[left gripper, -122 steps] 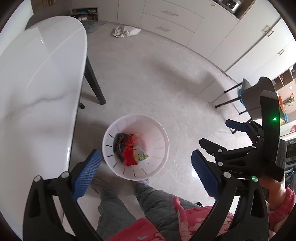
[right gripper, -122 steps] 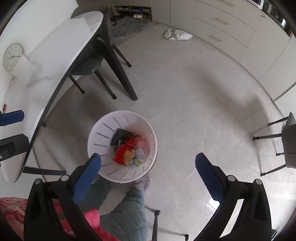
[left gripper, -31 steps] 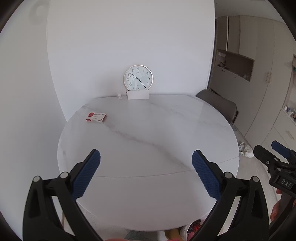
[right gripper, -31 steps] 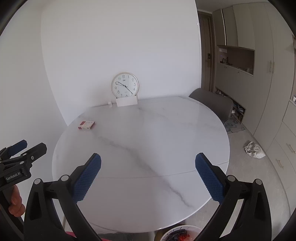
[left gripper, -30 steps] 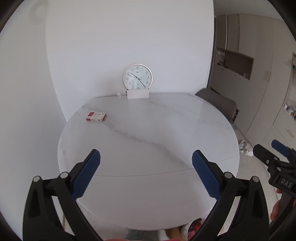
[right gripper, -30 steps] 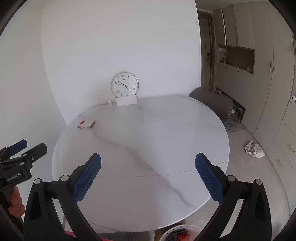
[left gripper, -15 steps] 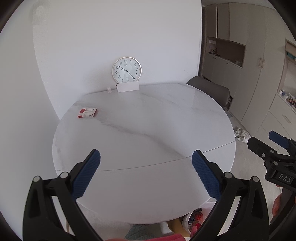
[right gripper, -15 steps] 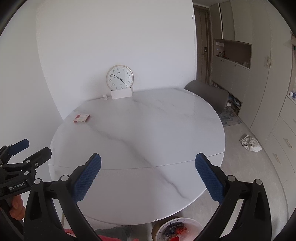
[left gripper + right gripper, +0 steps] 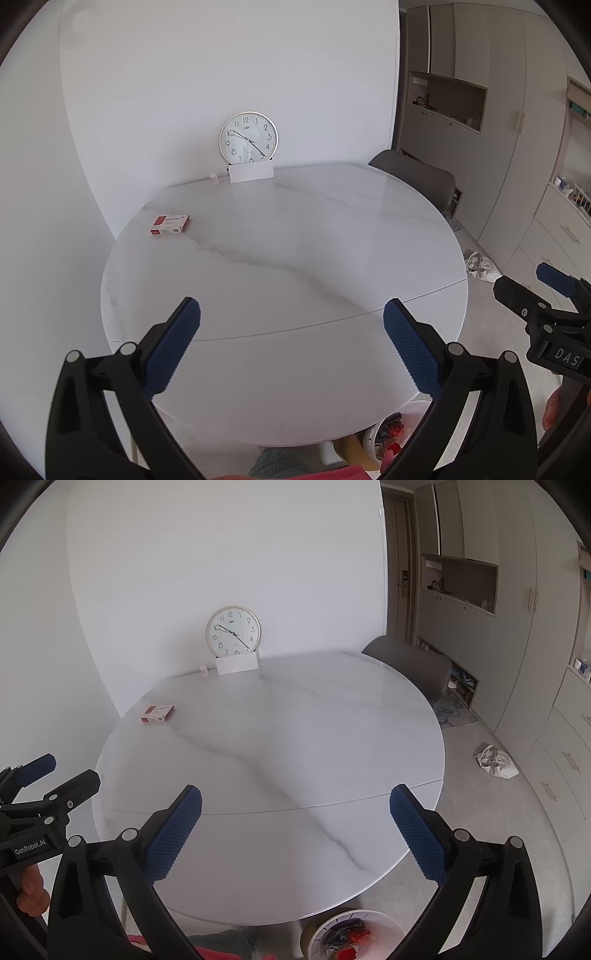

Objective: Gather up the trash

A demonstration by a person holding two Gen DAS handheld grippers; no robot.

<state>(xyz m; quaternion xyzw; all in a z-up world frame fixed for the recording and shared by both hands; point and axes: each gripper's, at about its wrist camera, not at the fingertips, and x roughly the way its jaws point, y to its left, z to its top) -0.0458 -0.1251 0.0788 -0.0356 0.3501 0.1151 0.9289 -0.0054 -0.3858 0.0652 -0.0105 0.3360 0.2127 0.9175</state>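
Trash left in reach looks like one red-and-white box [image 9: 170, 225], lying flat near the far left edge of the worktop [image 9: 295, 258], well apart from both tools. There is also a crumpled white bag [image 9: 496, 761] on the floor by the cabinets, beyond the worktop's right side. The bin [image 9: 354, 938] sits on the floor below the near edge, already holding some red and dark scraps.

My left tool [image 9: 291, 345] is spread wide with nothing between its blue pads, hovering over the near part of the worktop. My right tool [image 9: 295, 830] is likewise released and empty.

The box is a flat slab. Its long axis runs roughly left to right across my view, slightly skewed, with the red end toward the left edge.

What I think could go wrong:
- The worktop is glossy, so a pad landing on the lid could push the box along instead of gripping it, and it sits close enough to the rim to slide off.
- Closing along the long axis may be too wide a span; I would take it across the short side.
- The clock [image 9: 248, 137] and white card [image 9: 251, 172] at the back are not trash; a careless reach could knock them.
- The bin is half hidden under the rim, so a drop could miss.
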